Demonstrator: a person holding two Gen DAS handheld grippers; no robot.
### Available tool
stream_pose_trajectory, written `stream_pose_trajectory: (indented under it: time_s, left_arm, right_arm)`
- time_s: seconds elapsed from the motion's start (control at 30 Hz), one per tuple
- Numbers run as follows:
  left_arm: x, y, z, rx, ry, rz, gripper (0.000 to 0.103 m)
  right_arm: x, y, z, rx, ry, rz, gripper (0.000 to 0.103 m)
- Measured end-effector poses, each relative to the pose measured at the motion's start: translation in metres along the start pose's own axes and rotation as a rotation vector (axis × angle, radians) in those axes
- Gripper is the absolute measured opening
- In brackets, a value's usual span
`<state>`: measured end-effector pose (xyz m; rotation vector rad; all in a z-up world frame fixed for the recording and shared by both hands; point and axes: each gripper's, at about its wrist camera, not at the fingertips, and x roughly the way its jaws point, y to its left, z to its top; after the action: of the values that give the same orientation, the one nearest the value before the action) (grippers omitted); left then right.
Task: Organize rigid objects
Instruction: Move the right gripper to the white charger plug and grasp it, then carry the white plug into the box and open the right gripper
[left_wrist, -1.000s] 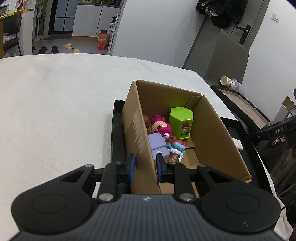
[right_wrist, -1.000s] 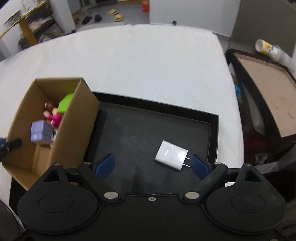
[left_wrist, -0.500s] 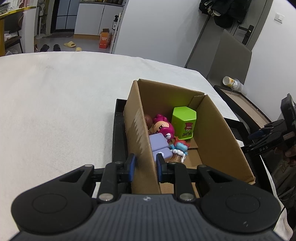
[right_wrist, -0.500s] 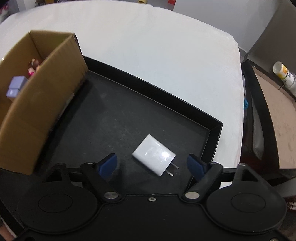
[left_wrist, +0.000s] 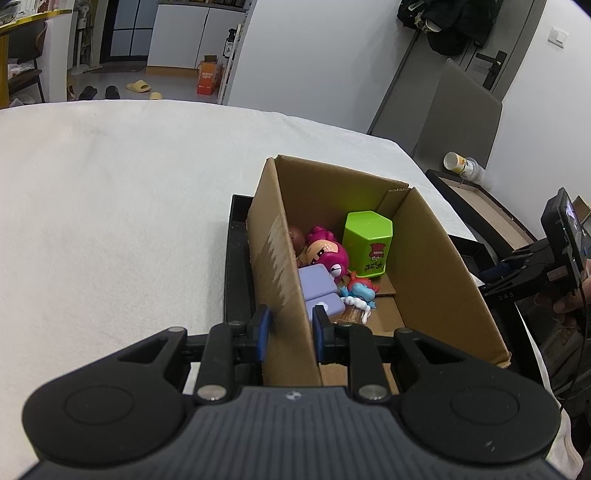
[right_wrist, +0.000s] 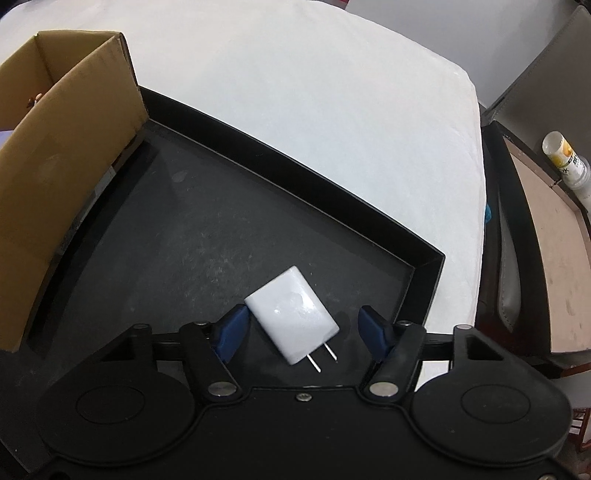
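Note:
A white plug charger (right_wrist: 291, 314) lies flat on the black tray (right_wrist: 184, 240), prongs toward the camera. My right gripper (right_wrist: 303, 330) straddles it and its jaws are closing; the left pad is at the charger's corner, the right pad still stands apart from it. My left gripper (left_wrist: 290, 326) is shut on the near left wall of the cardboard box (left_wrist: 436, 258). Inside the box sit a green container (left_wrist: 367, 243), a pink doll (left_wrist: 327, 254), a lilac block (left_wrist: 319, 290) and a small blue figure (left_wrist: 360, 290). The right gripper (left_wrist: 524, 269) also shows at the left wrist view's right edge.
The cardboard box (right_wrist: 62, 155) stands on the tray's left part. The tray rests on a white tablecloth (right_wrist: 314, 92). Right of the table is a wooden board (right_wrist: 546, 258) with a plastic cup (right_wrist: 565, 158) lying on it. A person's hand (left_wrist: 569, 299) holds the right gripper.
The right gripper came down over the charger, rolled, and its jaws narrowed around it. The left gripper kept its hold on the box wall without moving.

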<state>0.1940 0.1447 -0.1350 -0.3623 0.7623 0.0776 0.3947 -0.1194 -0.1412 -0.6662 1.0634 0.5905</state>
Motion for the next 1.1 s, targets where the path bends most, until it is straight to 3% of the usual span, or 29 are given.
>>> stream_pose_trajectory:
  time_s: [0.07, 0.33, 0.73, 1.1]
  left_arm:
    - [0.0, 0.0, 0.001, -0.001, 0.002, -0.001, 0.022]
    - [0.0, -0.001, 0.0, -0.001, 0.001, -0.002, 0.022]
    - [-0.001, -0.003, -0.001, 0.006, -0.005, 0.001, 0.022]
    - [-0.002, -0.003, -0.001, 0.012, -0.007, 0.002, 0.022]
  right_arm:
    - [0.0, 0.004, 0.0, -0.011, 0.004, 0.007, 0.05]
    - [-0.003, -0.001, 0.001, 0.065, 0.051, 0.058, 0.039]
    - [-0.035, 0.017, 0.01, 0.121, 0.093, 0.111, 0.036]
    - [-0.084, 0.027, 0.027, 0.162, 0.012, 0.141, 0.036]
